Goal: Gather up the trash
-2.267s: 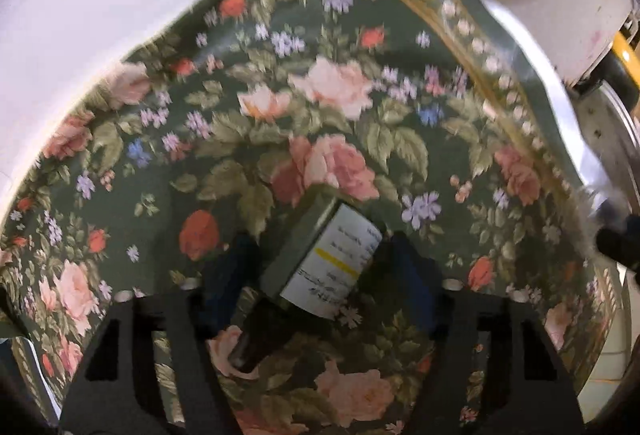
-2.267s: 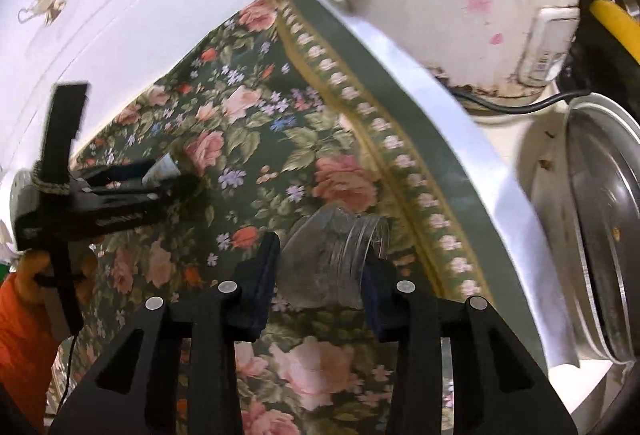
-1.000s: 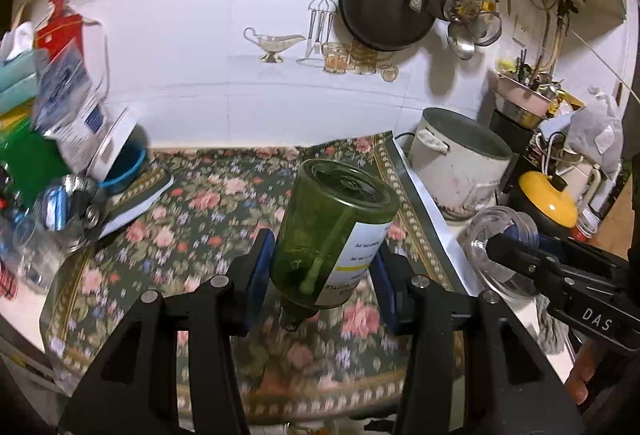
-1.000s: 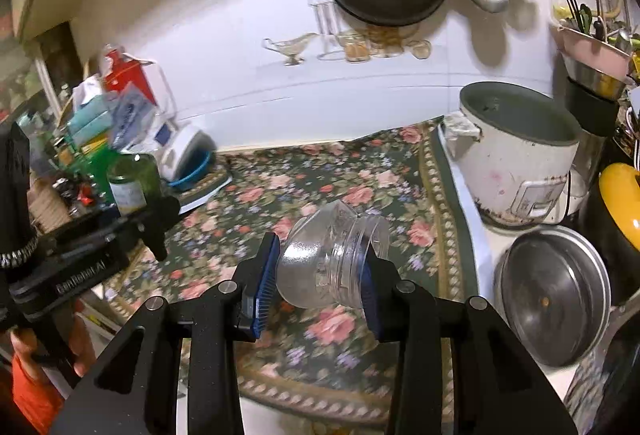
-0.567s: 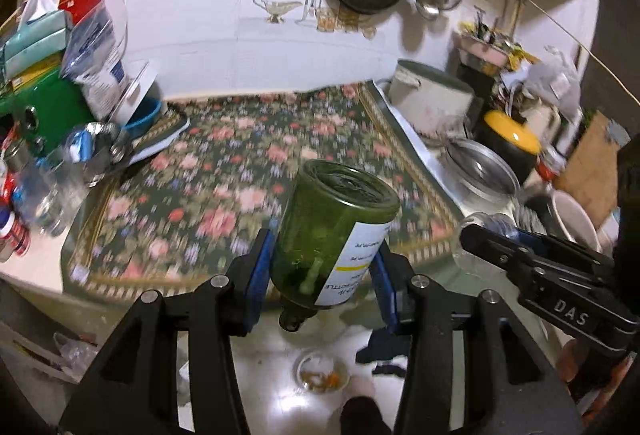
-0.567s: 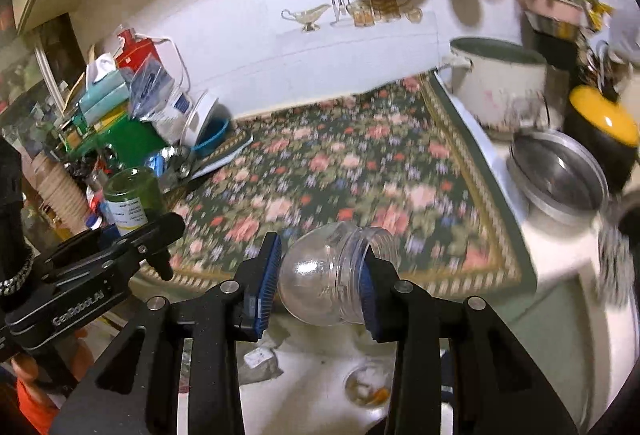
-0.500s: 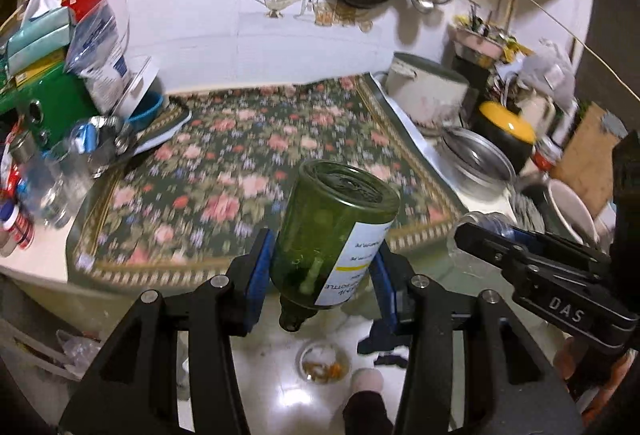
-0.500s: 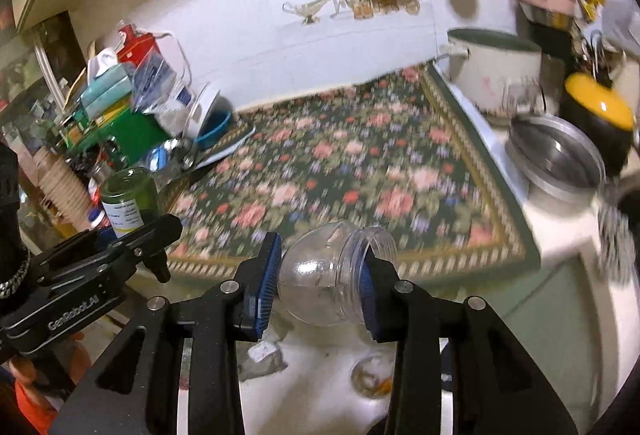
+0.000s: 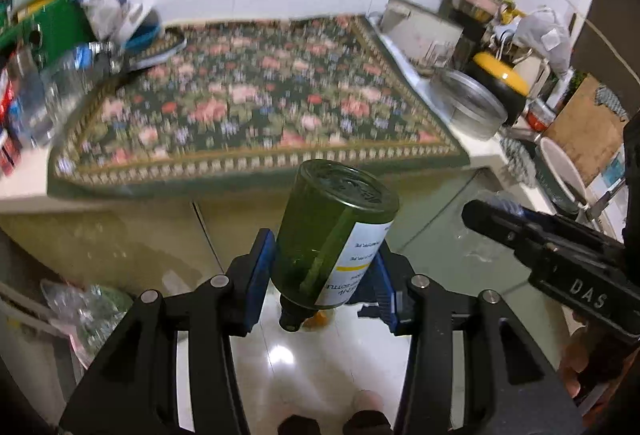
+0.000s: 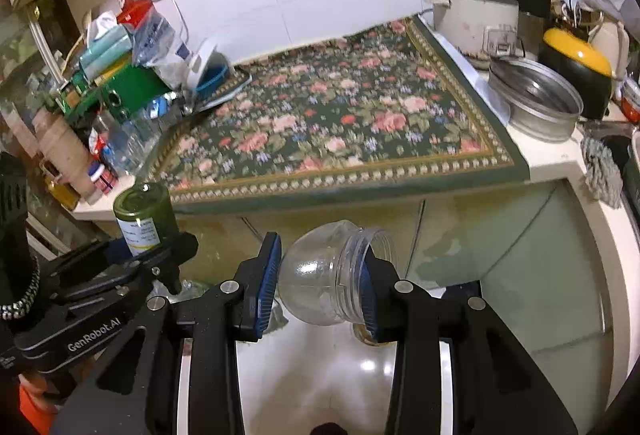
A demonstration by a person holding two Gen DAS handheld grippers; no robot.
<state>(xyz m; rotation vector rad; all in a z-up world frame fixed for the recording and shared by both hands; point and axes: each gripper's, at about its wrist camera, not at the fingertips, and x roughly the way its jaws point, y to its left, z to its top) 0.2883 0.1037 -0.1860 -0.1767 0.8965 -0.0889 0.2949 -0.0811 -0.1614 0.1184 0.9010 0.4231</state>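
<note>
Left claw and right claw (tilted downward) both clamped

Both wrist cameras sit off the bench's front edge, angled downward over pale floor, facing the tiled wall. Both show the floral mat on the bench, and each sees the other hand-held gripper beside it.

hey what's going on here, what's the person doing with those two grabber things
A person is clearing trash from a kitchen counter with a handheld claw in each hand. The left claw is clamped on a green glass bottle, held neck down. The right claw grips a clear, lidless plastic jar tipped on its side. Both are held out past the counter edge, over the tiled floor, with the floral mat on the counter beyond them. Neither item has been dropped anywhere yet.
</note>
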